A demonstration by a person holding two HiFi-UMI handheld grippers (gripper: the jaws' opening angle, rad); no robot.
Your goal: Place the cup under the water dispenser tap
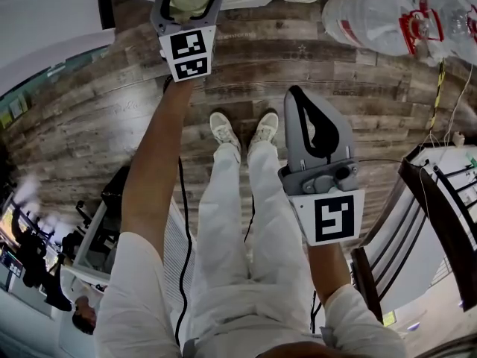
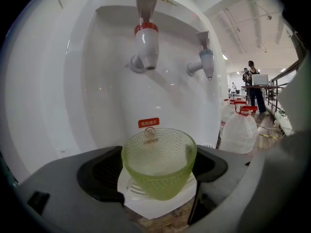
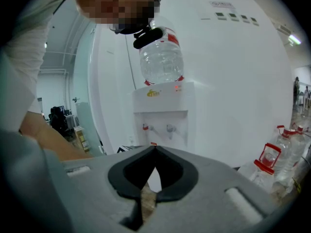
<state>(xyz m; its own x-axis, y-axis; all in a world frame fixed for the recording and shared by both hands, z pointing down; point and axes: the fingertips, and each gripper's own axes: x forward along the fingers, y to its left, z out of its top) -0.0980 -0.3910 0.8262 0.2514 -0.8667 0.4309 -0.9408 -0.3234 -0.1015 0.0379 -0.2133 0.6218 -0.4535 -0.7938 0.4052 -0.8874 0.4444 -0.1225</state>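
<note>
My left jaws stand wide apart on either side of the green glass cup, which sits on the white drip tray of the water dispenser, below and a little in front of the red tap. The pads lie close to the cup's wall, and I cannot make out a clear gap or a firm press. My right jaws are closed tip to tip with nothing between them, held well back from the dispenser. From the head view the top edge cuts off most of the dispenser and the cup shows only as a pale green rim. The print on the small red label is too small to read. The blue tap hangs to the right. The floor is worn wooden planking, and big water bottles stand on it beside the dispenser. A person stands far off in a bright hall.
</note>
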